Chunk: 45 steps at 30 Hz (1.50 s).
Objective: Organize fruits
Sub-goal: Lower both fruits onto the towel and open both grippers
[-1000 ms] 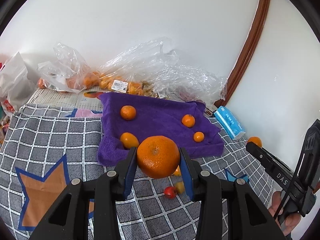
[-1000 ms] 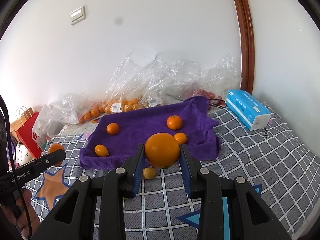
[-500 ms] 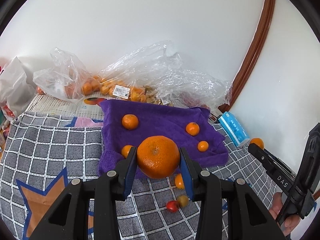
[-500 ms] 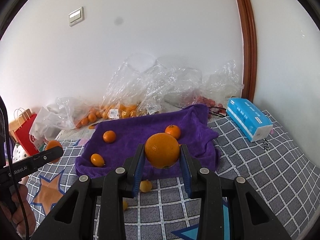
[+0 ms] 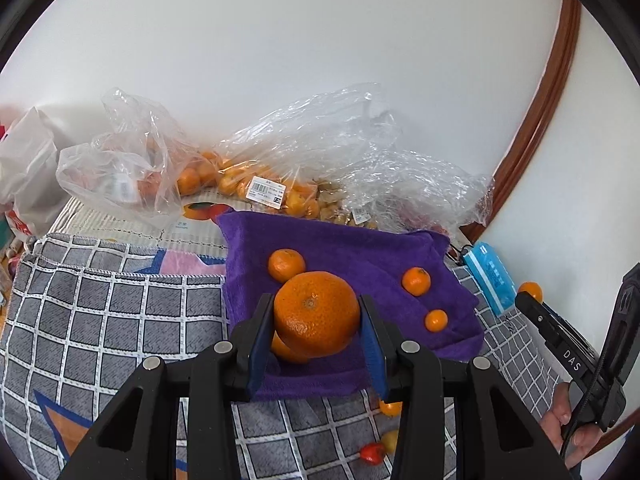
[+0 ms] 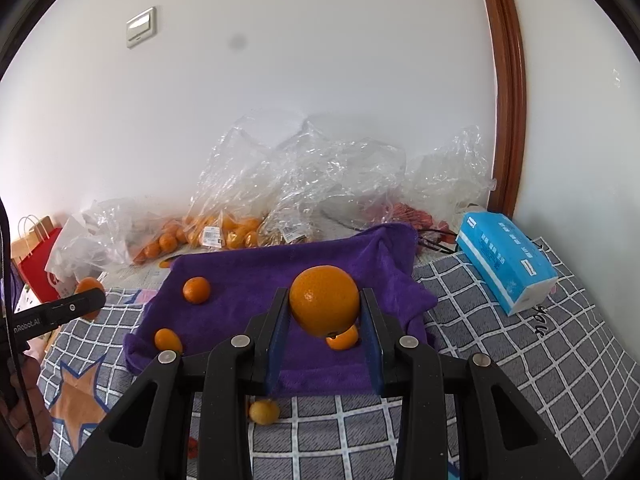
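Observation:
My left gripper (image 5: 316, 320) is shut on a large tangerine (image 5: 316, 314) and holds it above the near edge of a purple towel (image 5: 352, 252). My right gripper (image 6: 324, 310) is shut on a smooth orange (image 6: 324, 300), also above the purple towel (image 6: 248, 276). Several small tangerines lie on the towel, one (image 5: 286, 265) behind the held fruit and two (image 5: 416, 281) at the right. In the right wrist view, two (image 6: 196, 290) lie at the left and one (image 6: 342, 338) is partly hidden under the orange.
Small fruits lie on the grey checked blanket (image 5: 100, 312) near the towel's front: a yellow one (image 6: 264, 411), a red one (image 5: 372, 453). Clear plastic bags of oranges (image 5: 256, 184) line the wall. A blue tissue pack (image 6: 504, 264) lies at the right.
Both grippers have moved forward over the towel with their fruit still held. The small fruits on the blanket have dropped lower in both views.

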Each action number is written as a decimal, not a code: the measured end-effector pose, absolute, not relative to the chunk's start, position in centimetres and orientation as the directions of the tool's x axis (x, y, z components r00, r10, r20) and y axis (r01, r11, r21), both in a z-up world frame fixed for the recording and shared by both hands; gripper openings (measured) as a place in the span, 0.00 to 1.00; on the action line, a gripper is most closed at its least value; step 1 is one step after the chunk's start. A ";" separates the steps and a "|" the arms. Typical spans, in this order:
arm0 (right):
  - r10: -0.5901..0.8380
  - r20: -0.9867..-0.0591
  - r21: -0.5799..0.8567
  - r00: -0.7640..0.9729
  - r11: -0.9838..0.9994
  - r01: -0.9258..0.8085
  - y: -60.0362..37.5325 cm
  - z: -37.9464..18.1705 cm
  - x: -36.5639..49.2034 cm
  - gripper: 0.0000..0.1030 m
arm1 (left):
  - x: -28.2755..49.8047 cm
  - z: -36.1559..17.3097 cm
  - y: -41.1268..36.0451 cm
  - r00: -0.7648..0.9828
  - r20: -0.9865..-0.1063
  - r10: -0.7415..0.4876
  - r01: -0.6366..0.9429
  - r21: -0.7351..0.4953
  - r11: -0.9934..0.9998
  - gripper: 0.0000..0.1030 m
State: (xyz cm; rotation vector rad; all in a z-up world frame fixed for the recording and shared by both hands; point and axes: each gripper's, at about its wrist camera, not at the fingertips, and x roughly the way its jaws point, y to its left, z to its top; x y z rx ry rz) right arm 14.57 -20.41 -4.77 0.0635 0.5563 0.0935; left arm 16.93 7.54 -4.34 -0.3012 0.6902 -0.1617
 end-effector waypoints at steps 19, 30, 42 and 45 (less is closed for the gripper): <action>0.123 -0.570 0.079 0.812 0.992 -0.095 -22.3 -8.3 23.3 0.33 | 23.7 -7.8 8.4 0.696 -0.673 -0.250 -0.022 -0.368 0.930 0.38; 0.125 -0.655 0.103 0.745 0.992 -0.075 -23.2 -13.1 25.5 0.33 | 26.0 -10.9 6.6 0.642 -0.727 -0.243 -0.016 -0.330 0.944 0.38; 0.142 -0.693 0.117 0.707 0.990 -0.085 -23.1 -14.7 26.4 0.33 | 27.2 -12.5 5.4 0.613 -0.761 -0.212 -0.025 -0.287 0.958 0.38; 0.157 -0.708 0.137 0.689 0.987 -0.084 -23.3 -14.9 26.7 0.33 | 27.3 -12.6 5.0 0.611 -0.766 -0.198 -0.021 -0.266 0.964 0.38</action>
